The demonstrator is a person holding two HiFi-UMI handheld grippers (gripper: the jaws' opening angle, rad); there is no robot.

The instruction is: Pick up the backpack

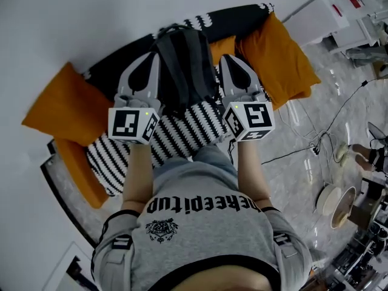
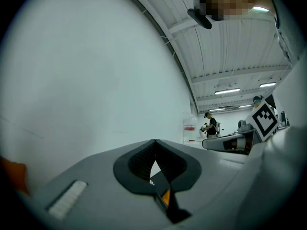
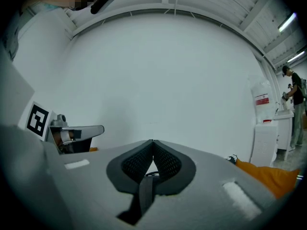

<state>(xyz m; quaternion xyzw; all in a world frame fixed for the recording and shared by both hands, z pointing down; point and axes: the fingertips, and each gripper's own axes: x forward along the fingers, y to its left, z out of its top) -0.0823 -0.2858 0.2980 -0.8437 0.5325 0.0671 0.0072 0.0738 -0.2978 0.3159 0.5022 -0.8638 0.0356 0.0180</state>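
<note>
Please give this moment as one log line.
left gripper: shut on left strap | right gripper: shut on right strap | backpack: between grippers, lift unclear

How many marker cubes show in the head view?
2. One marker cube sits on the left gripper, left of the backpack; the other marker cube on the right gripper, right of it. None looks hidden.

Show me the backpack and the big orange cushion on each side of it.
backpack [image 1: 182, 68]: head view, its dark front panel.
left orange cushion [image 1: 66, 111]: head view, its top face.
right orange cushion [image 1: 280, 62]: head view, its top face.
</note>
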